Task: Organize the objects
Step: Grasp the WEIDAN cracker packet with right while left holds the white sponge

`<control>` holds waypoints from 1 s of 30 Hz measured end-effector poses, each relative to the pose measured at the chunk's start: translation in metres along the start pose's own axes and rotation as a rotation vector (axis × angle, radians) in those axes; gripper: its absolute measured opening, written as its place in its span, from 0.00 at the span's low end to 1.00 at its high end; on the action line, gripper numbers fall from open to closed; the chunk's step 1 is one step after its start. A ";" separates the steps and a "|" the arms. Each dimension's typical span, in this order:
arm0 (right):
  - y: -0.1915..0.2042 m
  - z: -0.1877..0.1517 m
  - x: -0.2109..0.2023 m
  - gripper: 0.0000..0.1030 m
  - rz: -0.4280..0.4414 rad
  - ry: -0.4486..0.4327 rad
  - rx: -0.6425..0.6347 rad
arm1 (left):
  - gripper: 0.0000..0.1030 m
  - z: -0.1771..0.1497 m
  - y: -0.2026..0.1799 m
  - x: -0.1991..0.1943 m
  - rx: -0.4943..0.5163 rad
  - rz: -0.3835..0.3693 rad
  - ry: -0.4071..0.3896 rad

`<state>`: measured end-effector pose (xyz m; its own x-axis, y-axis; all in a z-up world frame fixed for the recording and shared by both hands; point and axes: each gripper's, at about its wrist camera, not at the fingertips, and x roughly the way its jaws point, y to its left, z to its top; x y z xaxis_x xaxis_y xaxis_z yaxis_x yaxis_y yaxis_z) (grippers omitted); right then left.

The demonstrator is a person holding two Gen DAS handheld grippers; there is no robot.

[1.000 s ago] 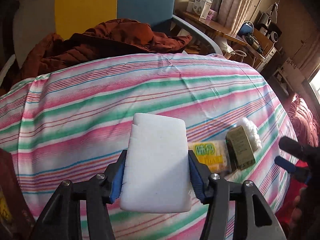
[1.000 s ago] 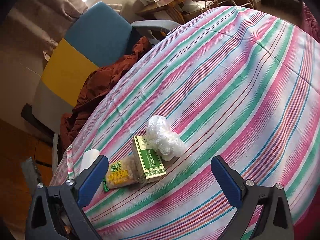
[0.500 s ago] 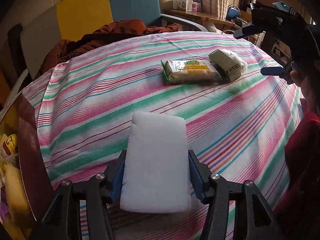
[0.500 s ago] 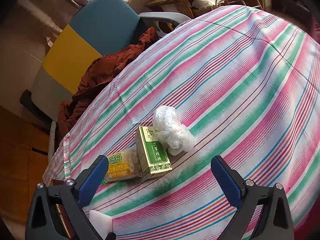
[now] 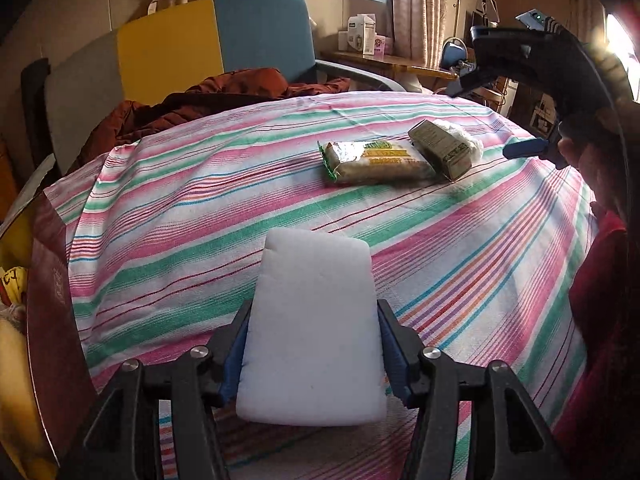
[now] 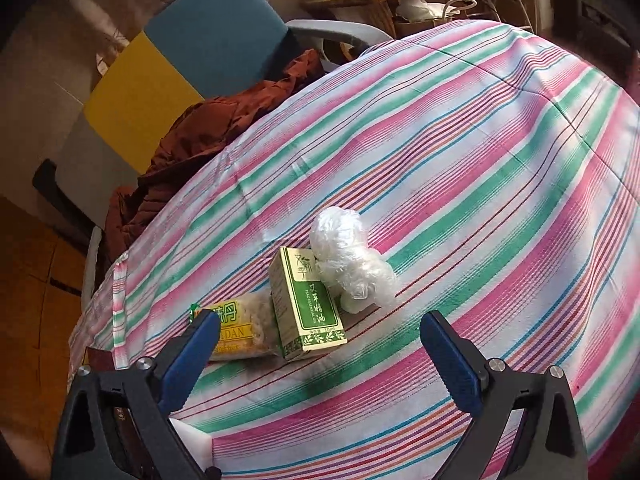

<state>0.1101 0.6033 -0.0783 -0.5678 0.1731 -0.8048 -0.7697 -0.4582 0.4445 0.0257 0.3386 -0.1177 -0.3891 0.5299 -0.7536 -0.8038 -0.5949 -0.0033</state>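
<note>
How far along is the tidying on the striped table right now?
Nothing looks finished. In hand: the left gripper is clamped on the white sponge block above the tablecloth. Left: the yellow snack packet, green essential oil box and crumpled plastic bag sit bunched together, with the open right gripper hovering over them.

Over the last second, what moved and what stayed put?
The left gripper carried the white foam block back toward the table's near edge; the right gripper closed in on the green carton. Grip unchanged; snack packet, carton and crumpled plastic bag stayed.
</note>
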 end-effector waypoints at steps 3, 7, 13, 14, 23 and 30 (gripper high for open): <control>0.007 0.000 -0.008 0.96 0.080 -0.021 -0.008 | 0.57 -0.001 0.001 0.000 -0.003 -0.005 -0.003; 0.053 -0.014 -0.003 0.96 0.078 0.011 -0.229 | 0.57 -0.001 0.002 -0.001 -0.011 -0.015 -0.005; 0.126 -0.043 0.037 0.96 -0.062 0.163 -0.734 | 0.57 -0.001 0.004 -0.001 -0.025 -0.035 -0.007; 0.131 -0.046 0.046 0.97 -0.086 0.196 -0.804 | 0.57 -0.001 0.004 -0.001 -0.025 -0.036 -0.007; 0.142 -0.042 0.122 1.00 -0.179 0.421 -1.052 | 0.56 0.000 0.006 0.001 -0.030 -0.050 -0.008; 0.131 -0.043 0.109 0.54 -0.078 0.431 -0.948 | 0.57 -0.002 0.005 -0.001 -0.025 -0.045 -0.010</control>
<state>-0.0396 0.5251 -0.1244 -0.2307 -0.0093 -0.9730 -0.1496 -0.9877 0.0449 0.0231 0.3342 -0.1182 -0.3572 0.5622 -0.7459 -0.8089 -0.5854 -0.0540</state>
